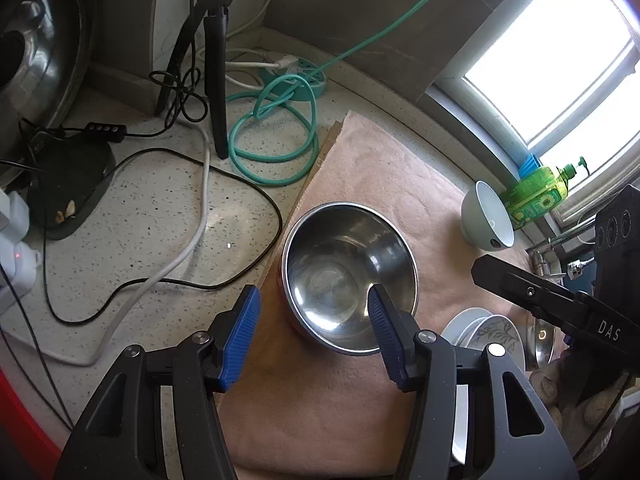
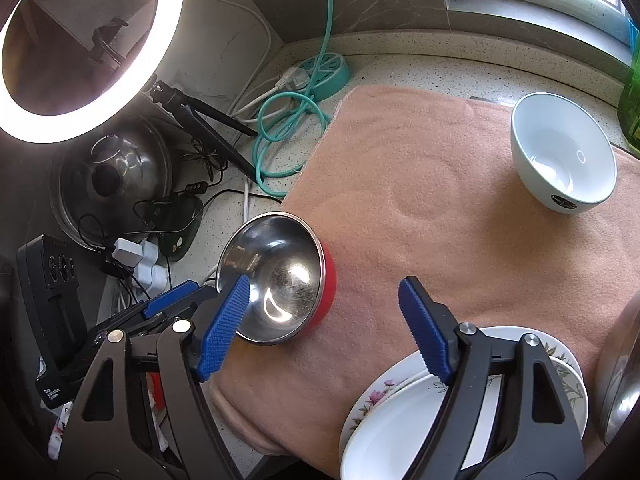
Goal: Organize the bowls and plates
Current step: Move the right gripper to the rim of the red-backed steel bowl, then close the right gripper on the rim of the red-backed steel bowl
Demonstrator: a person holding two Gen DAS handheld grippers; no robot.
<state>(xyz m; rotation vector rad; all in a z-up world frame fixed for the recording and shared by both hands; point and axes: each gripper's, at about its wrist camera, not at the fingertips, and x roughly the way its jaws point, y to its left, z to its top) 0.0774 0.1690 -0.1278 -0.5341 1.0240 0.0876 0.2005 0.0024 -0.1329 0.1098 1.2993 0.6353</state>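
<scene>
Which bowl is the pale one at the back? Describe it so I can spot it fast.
Find the pink towel covering the counter. At its far corner near the window stands a pale bowl, upright and alone. Unlike the steel bowl with a red outside, it is white inside.

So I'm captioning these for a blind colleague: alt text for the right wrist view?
Open right gripper hovers over a peach towel, a stack of floral plates beneath it. A red-sided steel bowl sits left; a white bowl far right.
</scene>
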